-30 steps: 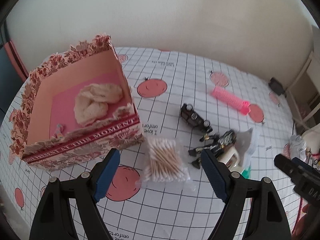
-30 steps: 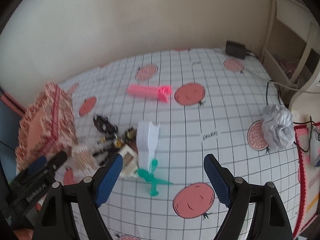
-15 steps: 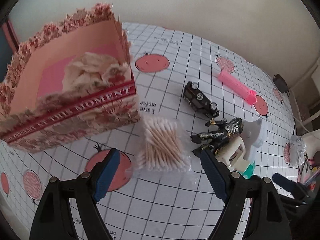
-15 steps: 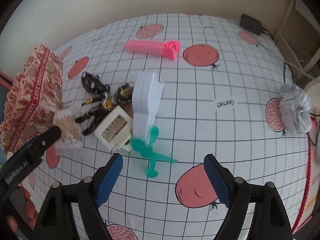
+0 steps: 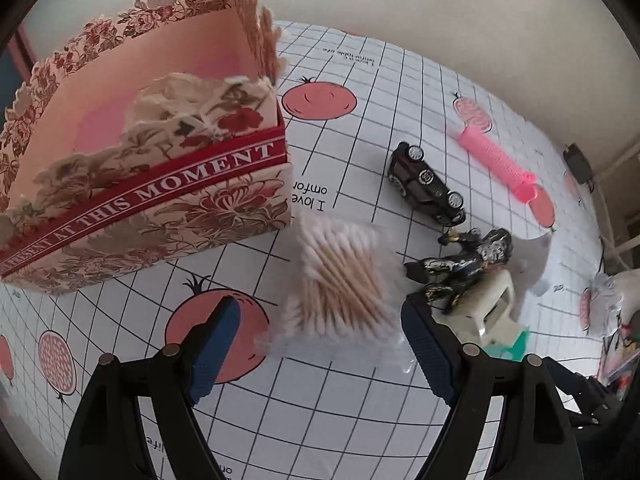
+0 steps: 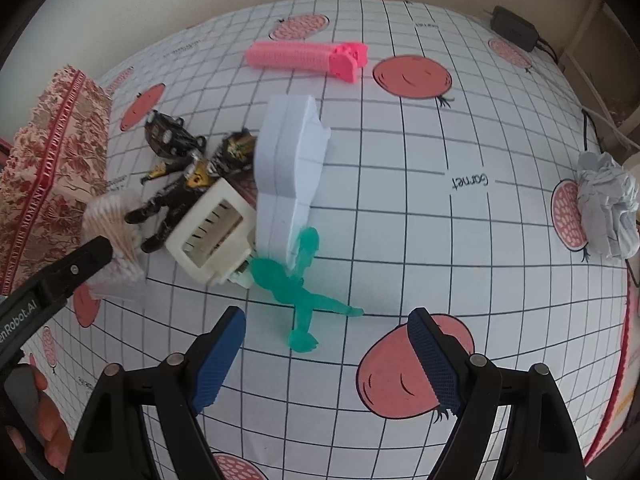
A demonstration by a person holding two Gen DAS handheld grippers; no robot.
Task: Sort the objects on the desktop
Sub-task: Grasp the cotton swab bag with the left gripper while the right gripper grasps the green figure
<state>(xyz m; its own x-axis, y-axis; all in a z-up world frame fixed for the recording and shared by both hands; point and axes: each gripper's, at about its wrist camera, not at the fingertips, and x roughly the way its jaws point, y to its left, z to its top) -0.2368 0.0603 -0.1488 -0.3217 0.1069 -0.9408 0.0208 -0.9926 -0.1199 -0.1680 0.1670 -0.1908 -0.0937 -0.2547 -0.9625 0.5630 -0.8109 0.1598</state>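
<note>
My left gripper [image 5: 322, 340] is open, low over the tablecloth, its fingers either side of a clear pack of cotton swabs [image 5: 340, 280]. The floral box [image 5: 148, 184] with crumpled paper inside stands just left of the swabs. A black toy car [image 5: 426, 184], a dark figurine [image 5: 460, 268], a cream plastic block [image 6: 212, 232], a white folded piece [image 6: 288, 160] and a pink comb [image 6: 308, 56] lie clustered. My right gripper [image 6: 330, 354] is open just in front of a green toy figure [image 6: 298, 284].
A crumpled paper ball [image 6: 608, 204] lies at the right edge of the table. A black power adapter [image 6: 514, 28] sits at the far right corner. The left gripper's arm [image 6: 52, 280] shows at the left of the right wrist view.
Both grippers have come down and forward. The left one has closed in on the cotton swabs, the right one on the green figure. Neither holds anything.
</note>
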